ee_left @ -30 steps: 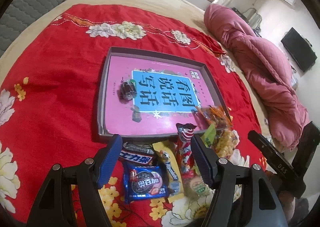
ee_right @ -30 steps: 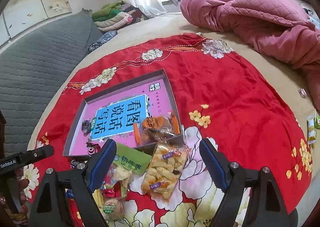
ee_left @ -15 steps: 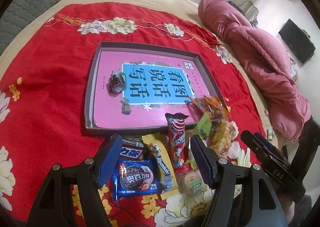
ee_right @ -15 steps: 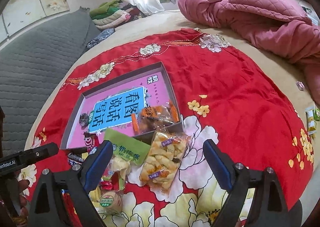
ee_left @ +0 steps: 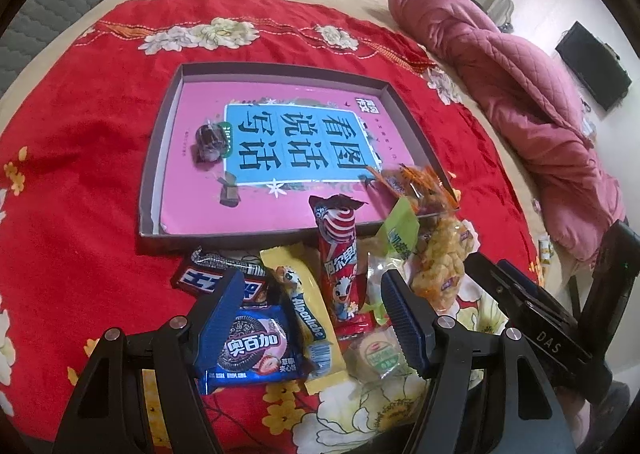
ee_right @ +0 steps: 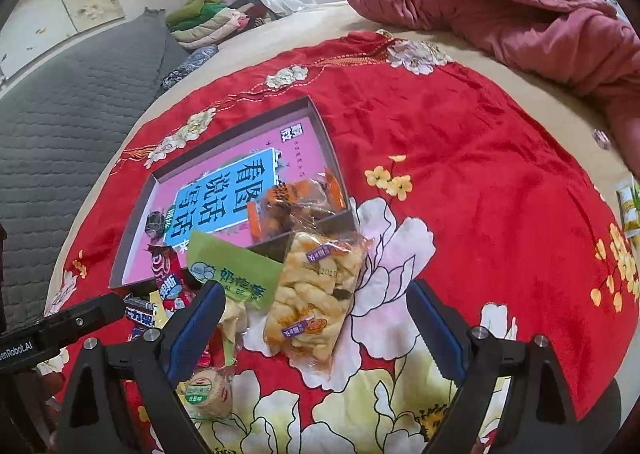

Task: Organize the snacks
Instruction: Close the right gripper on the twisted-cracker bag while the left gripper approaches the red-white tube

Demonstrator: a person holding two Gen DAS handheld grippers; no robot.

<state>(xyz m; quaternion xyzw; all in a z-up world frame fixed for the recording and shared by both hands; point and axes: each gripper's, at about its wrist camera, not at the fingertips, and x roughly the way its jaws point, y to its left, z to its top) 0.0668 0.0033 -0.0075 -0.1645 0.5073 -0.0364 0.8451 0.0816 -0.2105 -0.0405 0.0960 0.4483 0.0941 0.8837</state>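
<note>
A grey tray lined with a pink and blue print holds a dark wrapped candy and an orange packet at its near right corner. In front of it lies a snack pile: a blue cookie pack, a yellow candy stick, a red pack, a green pack, a round pastry and a clear bag of fried twists. My left gripper hovers open over the cookie pack and yellow stick. My right gripper hangs open over the twists bag.
Everything lies on a red flowered cloth spread over a bed. A pink quilt is bunched at the right. Small packets lie near the bed's right edge. A grey padded mat runs along the left side.
Both grippers have sunk closer to the snack pile. The left one has also slid sideways along it. The right jaws stand a little wider than a second ago.
</note>
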